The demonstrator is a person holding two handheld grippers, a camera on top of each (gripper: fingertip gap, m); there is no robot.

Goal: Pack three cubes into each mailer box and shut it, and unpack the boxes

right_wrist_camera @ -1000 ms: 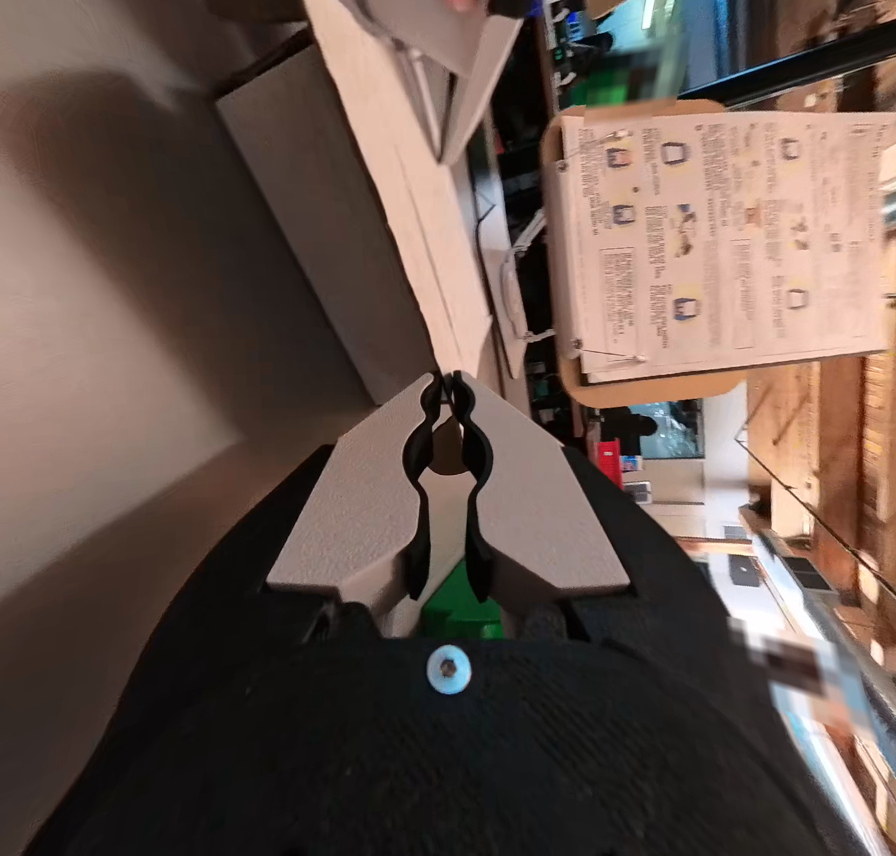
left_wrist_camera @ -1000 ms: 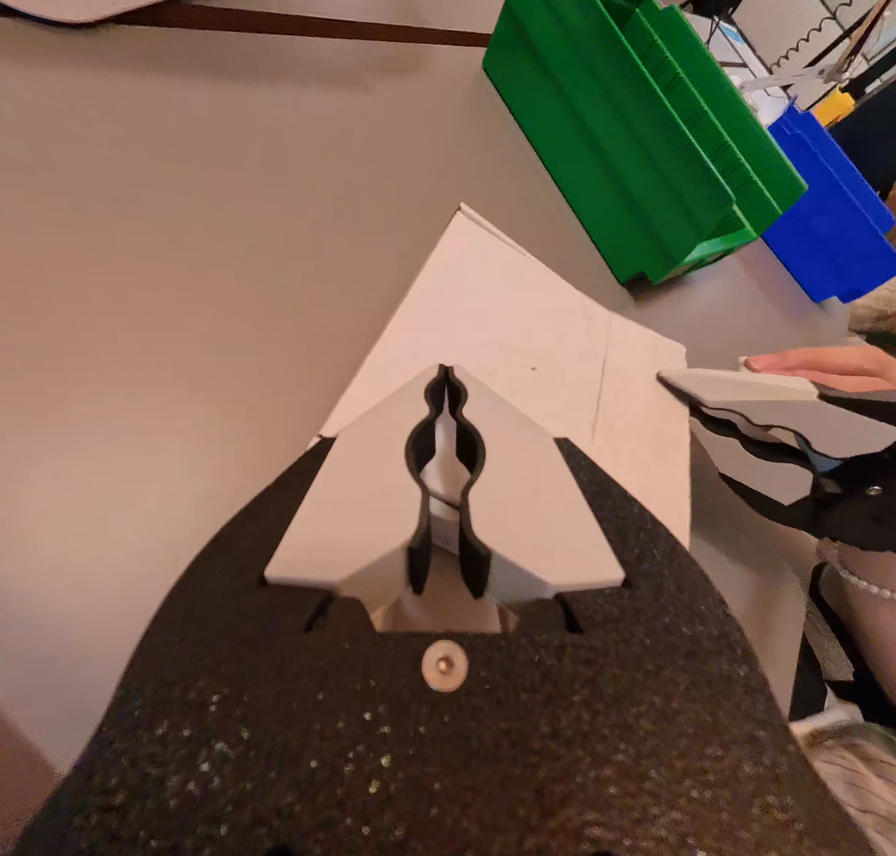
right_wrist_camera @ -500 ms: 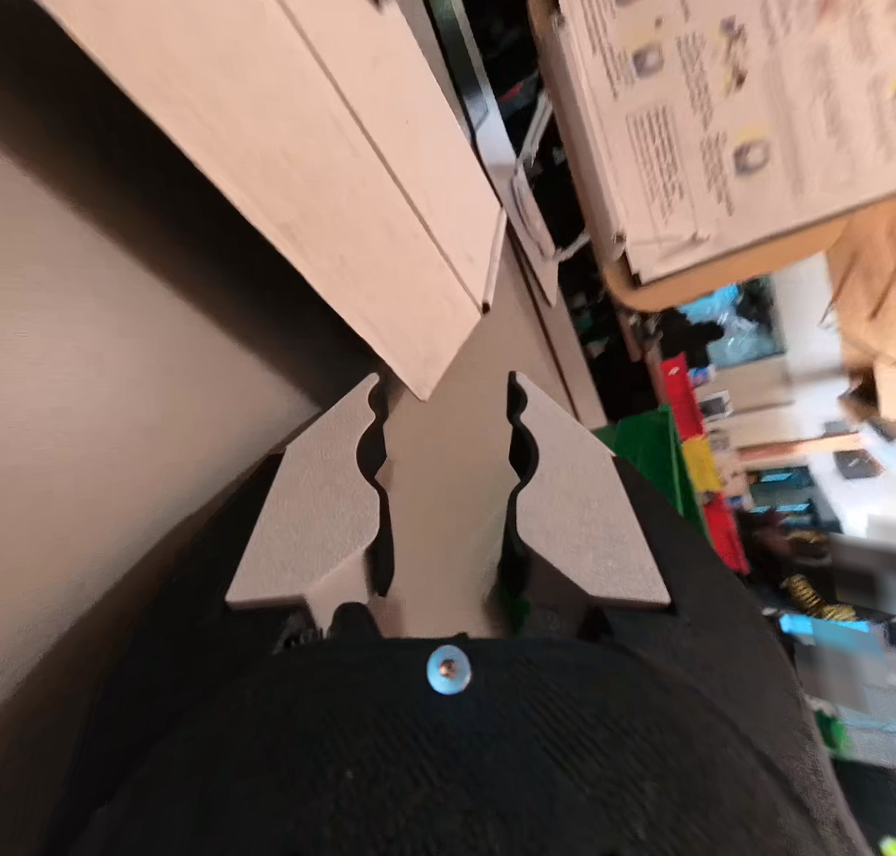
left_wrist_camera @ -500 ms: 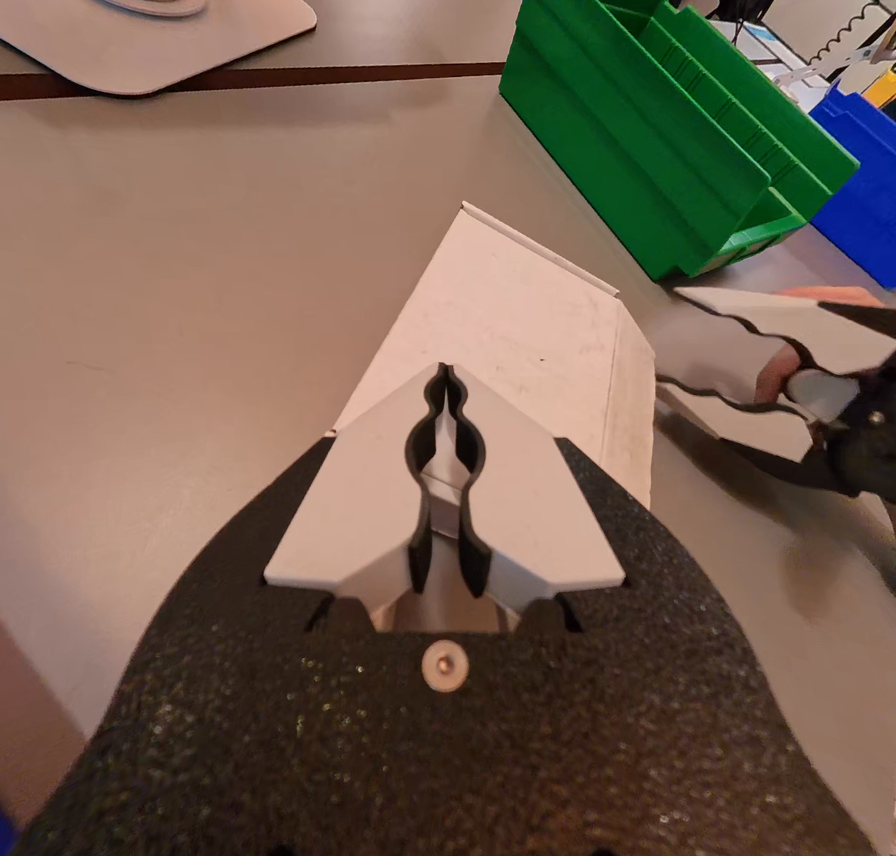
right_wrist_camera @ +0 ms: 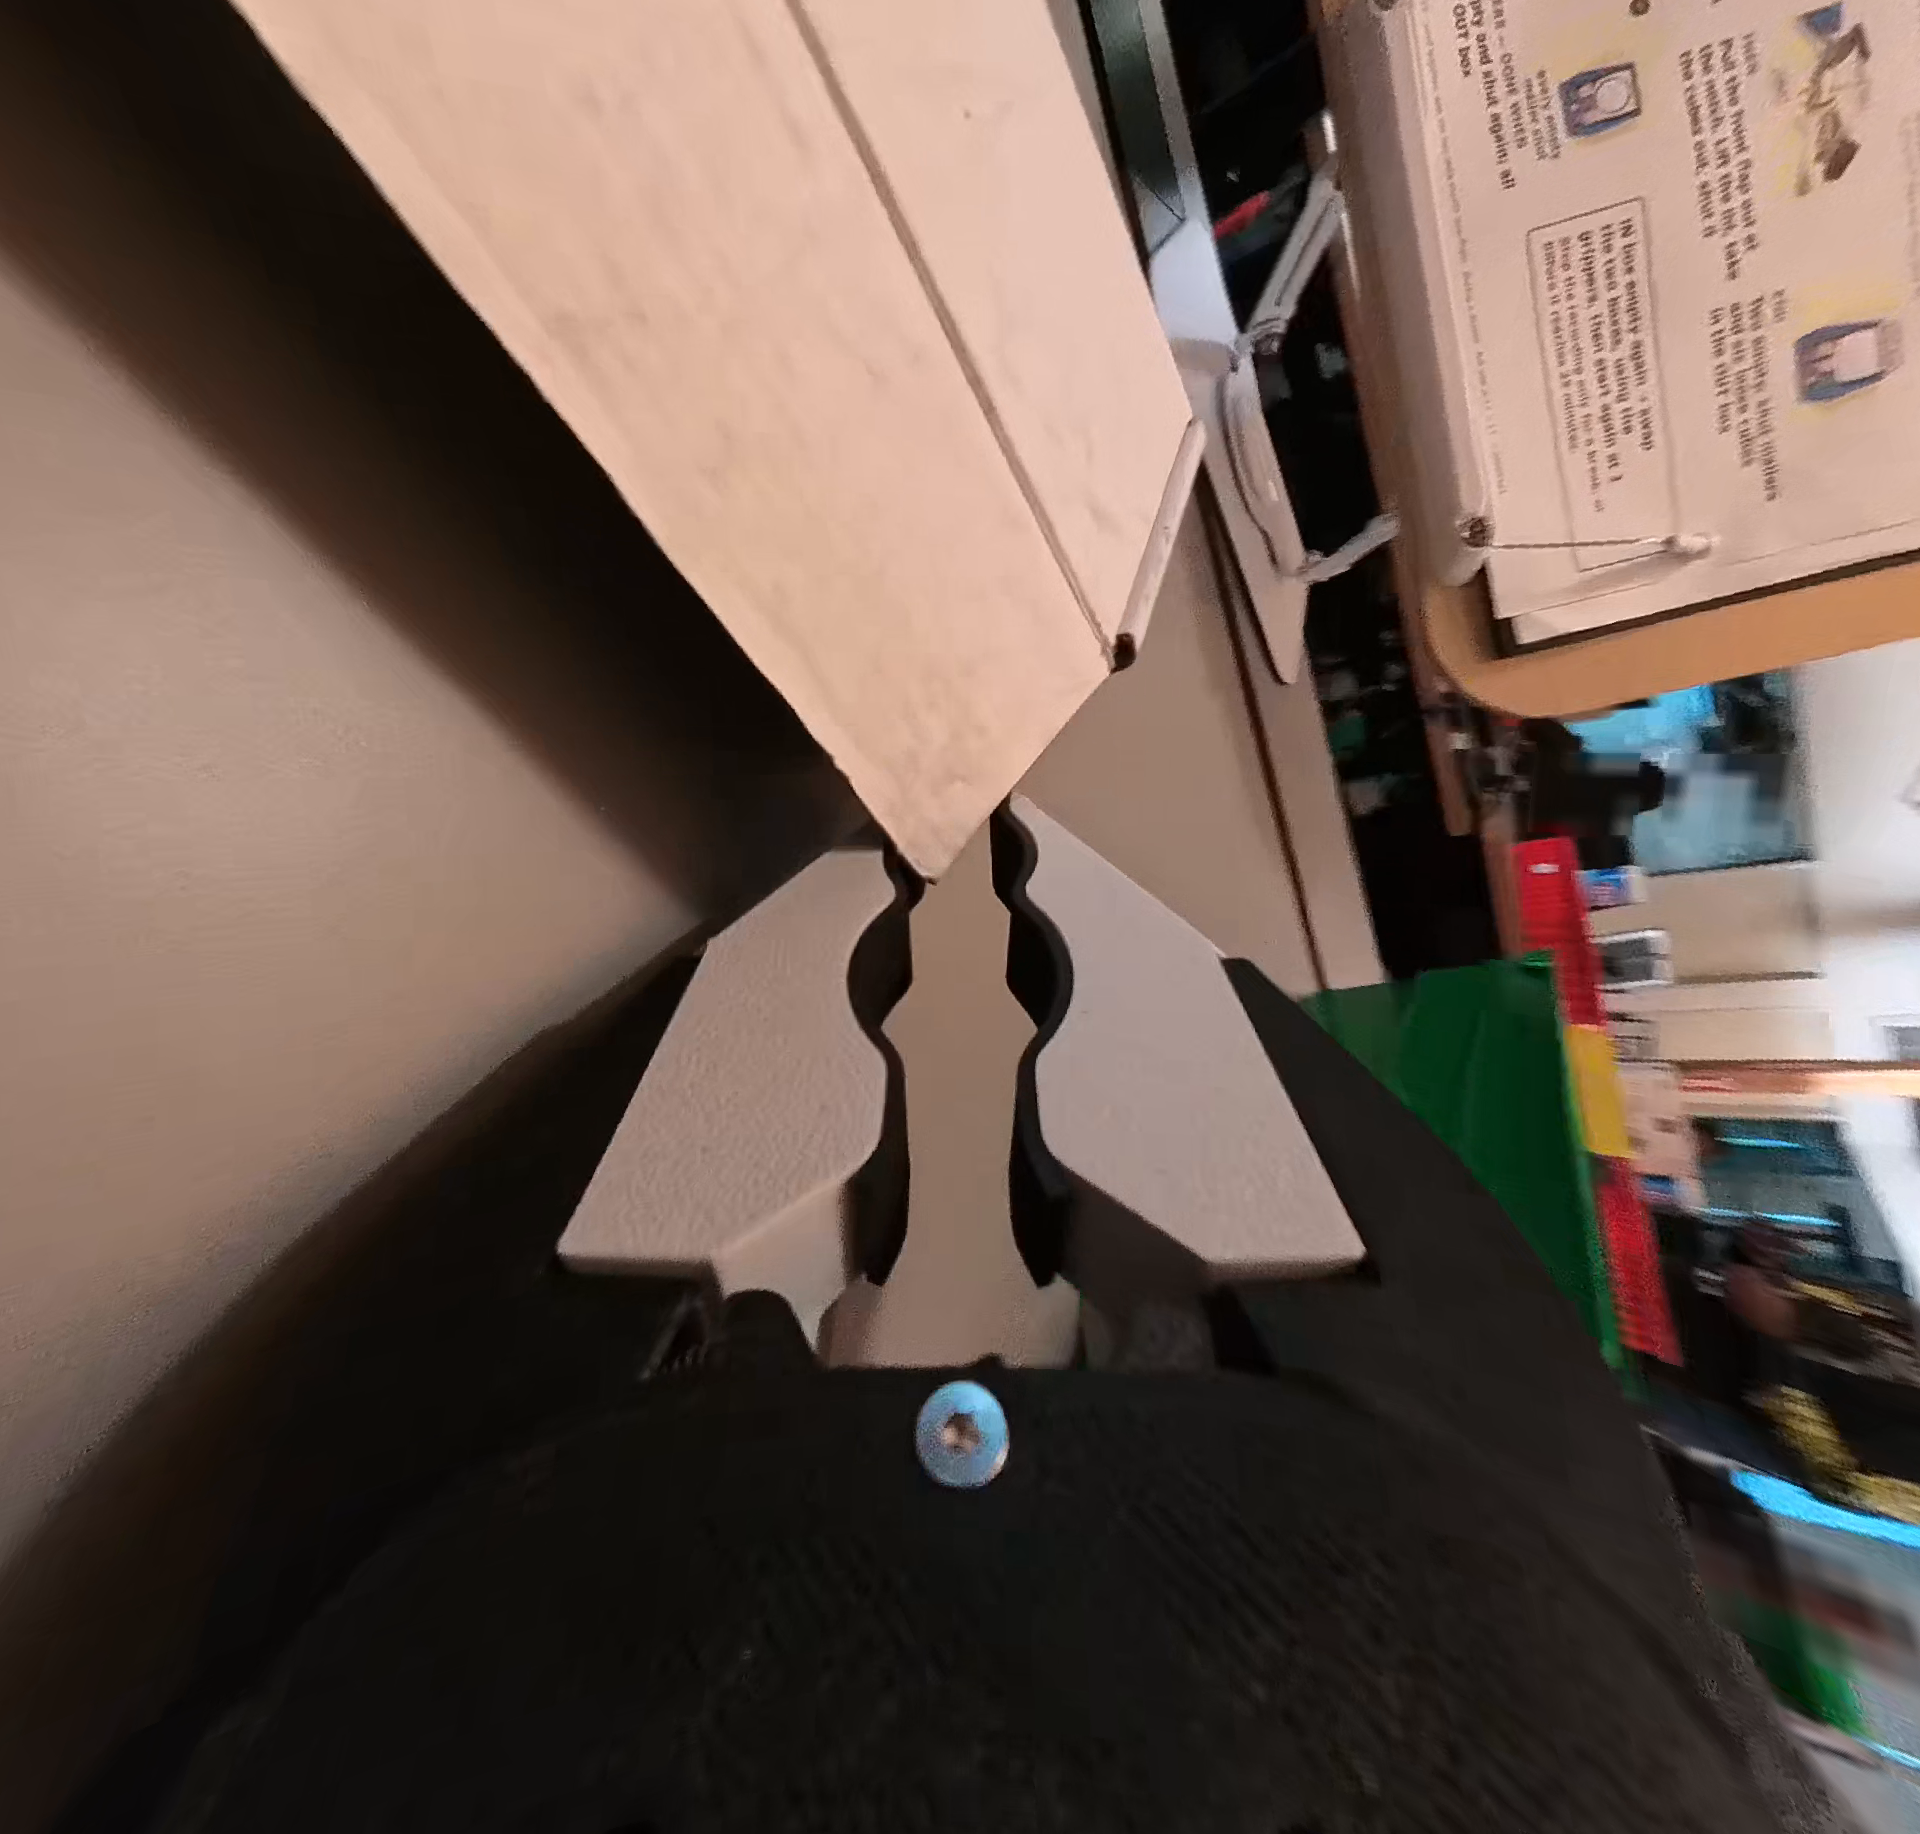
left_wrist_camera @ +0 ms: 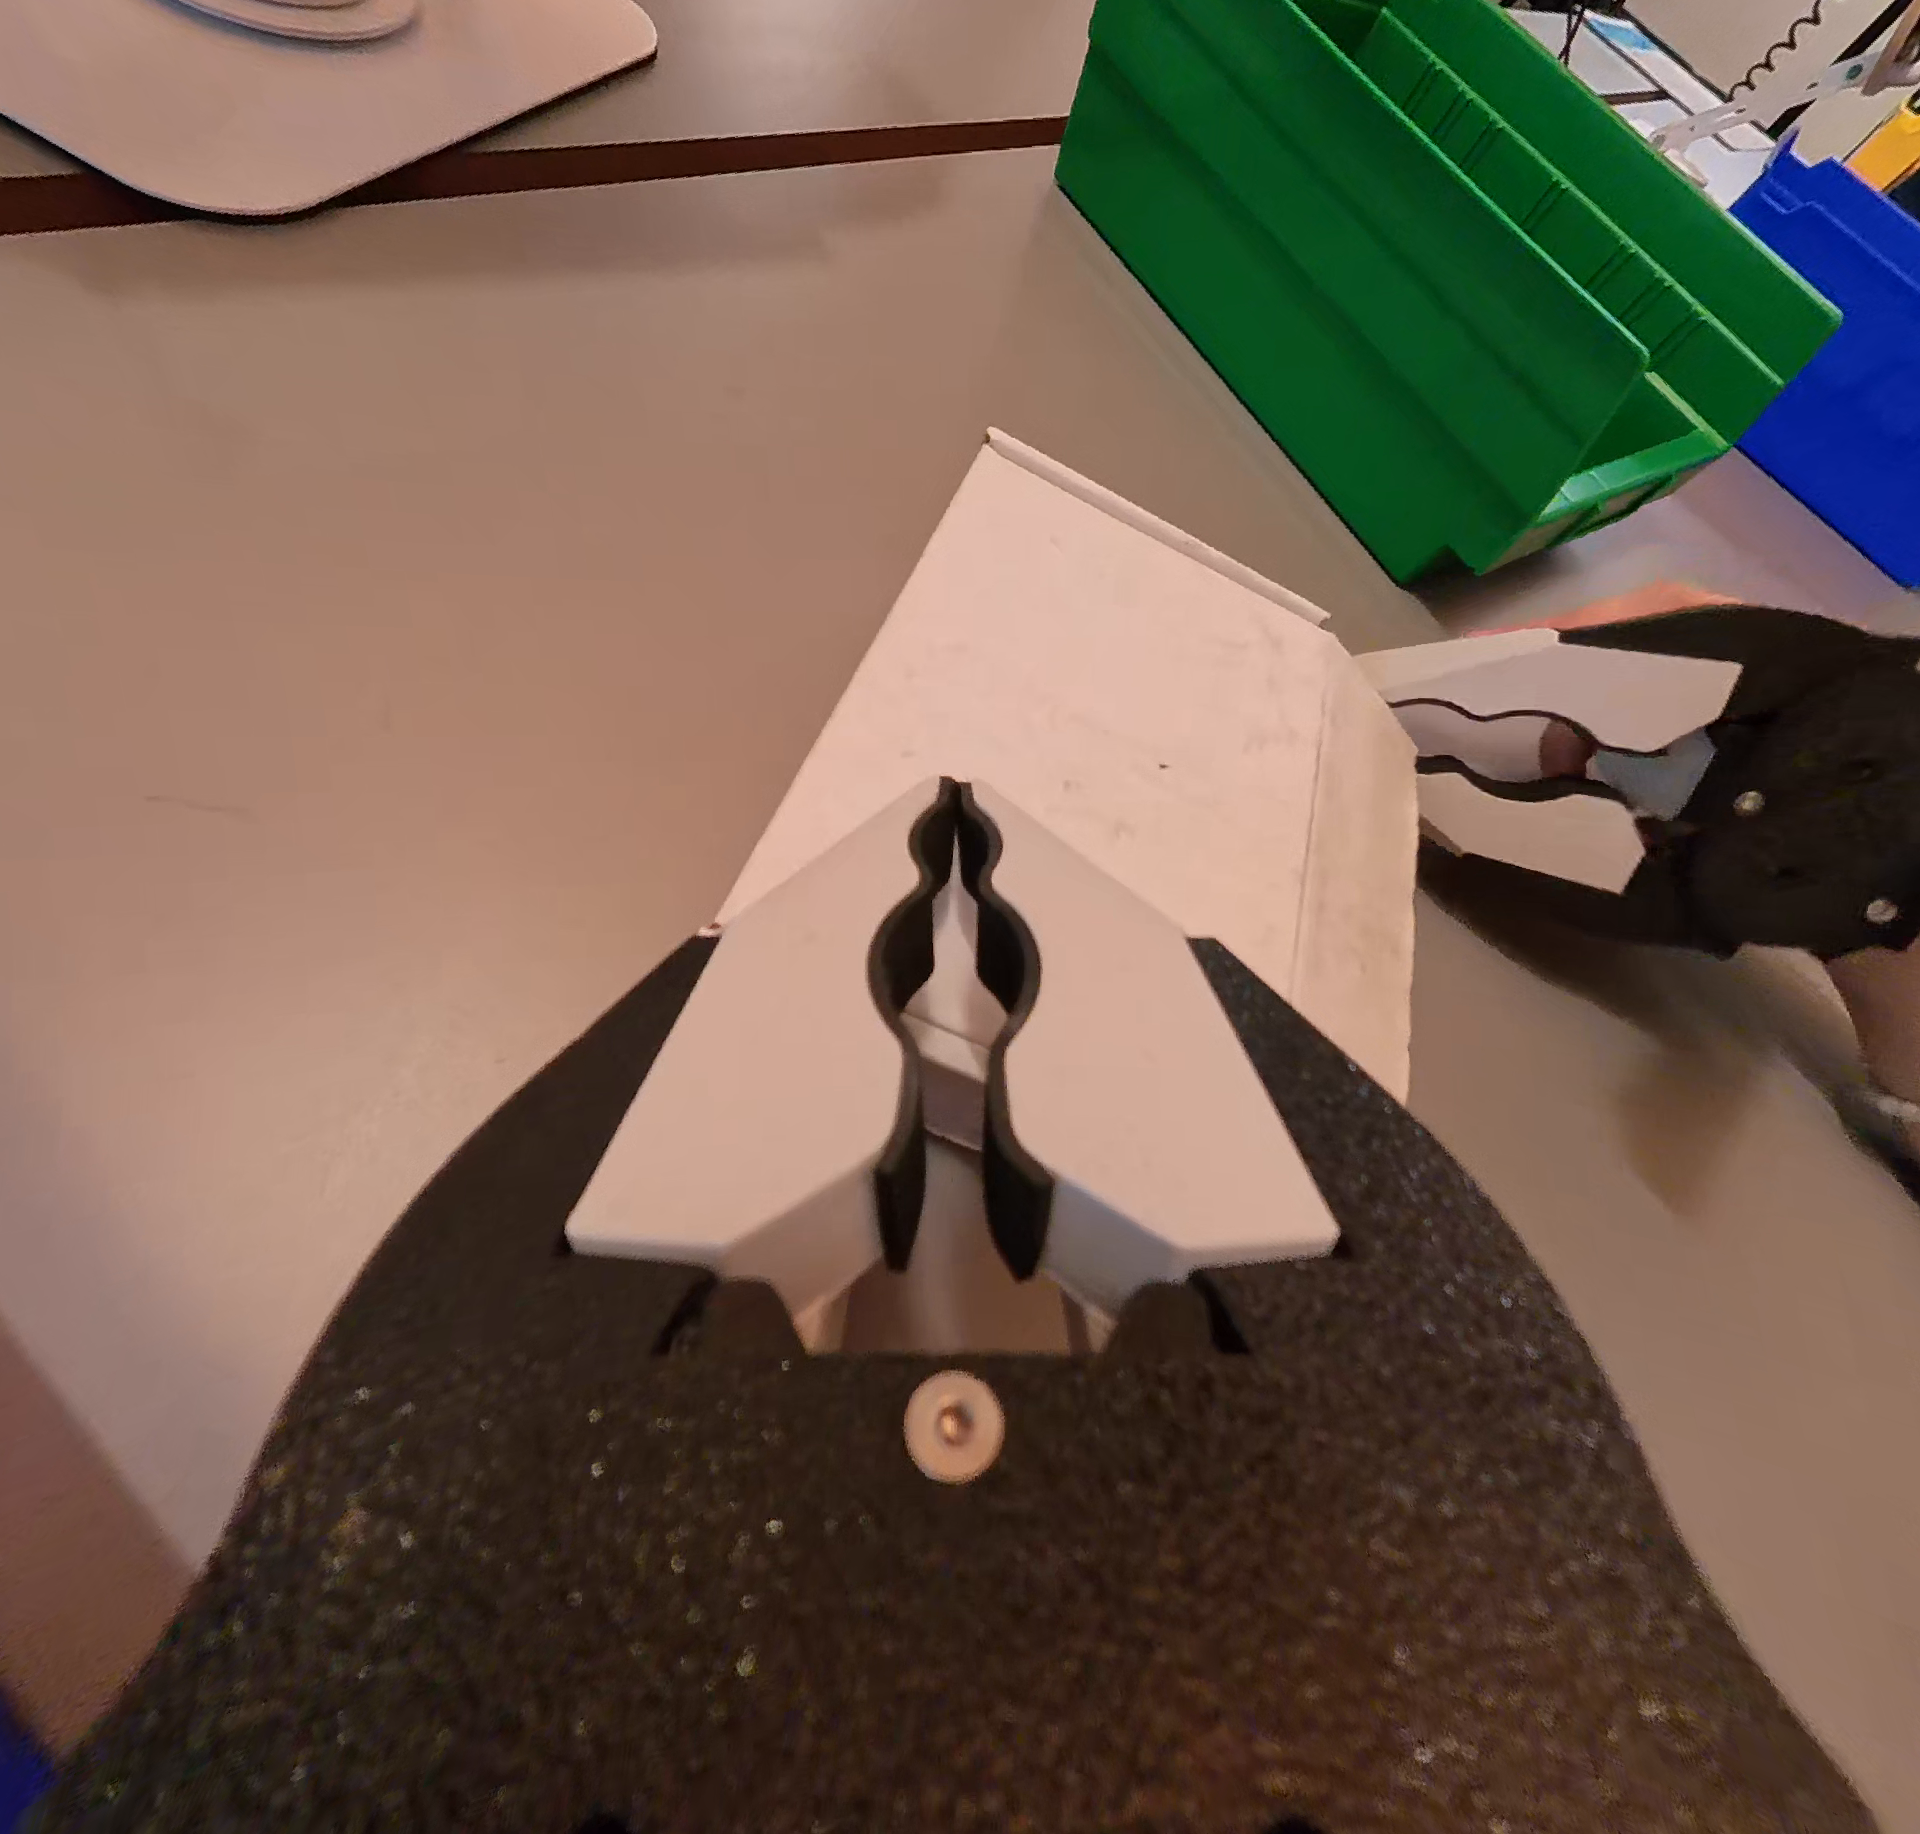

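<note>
Mailer box (left_wrist_camera: 1091,704) looks light, stiff cardboard; left gripper (left_wrist_camera: 956,797) is closed above the lid, right gripper (right_wrist_camera: 951,839) slightly open at its corner. Grab the flap edge.

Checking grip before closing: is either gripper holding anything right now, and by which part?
Nothing is gripped. The left gripper is shut over the white mailer box lid; the right gripper is open, the box's corner at its jaws.

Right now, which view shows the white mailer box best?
The left wrist view: the mailer box lies shut on the table, its whole lid visible, the left gripper over its near end. The right wrist view shows only one tilted corner, blurred, at the right gripper.
</note>
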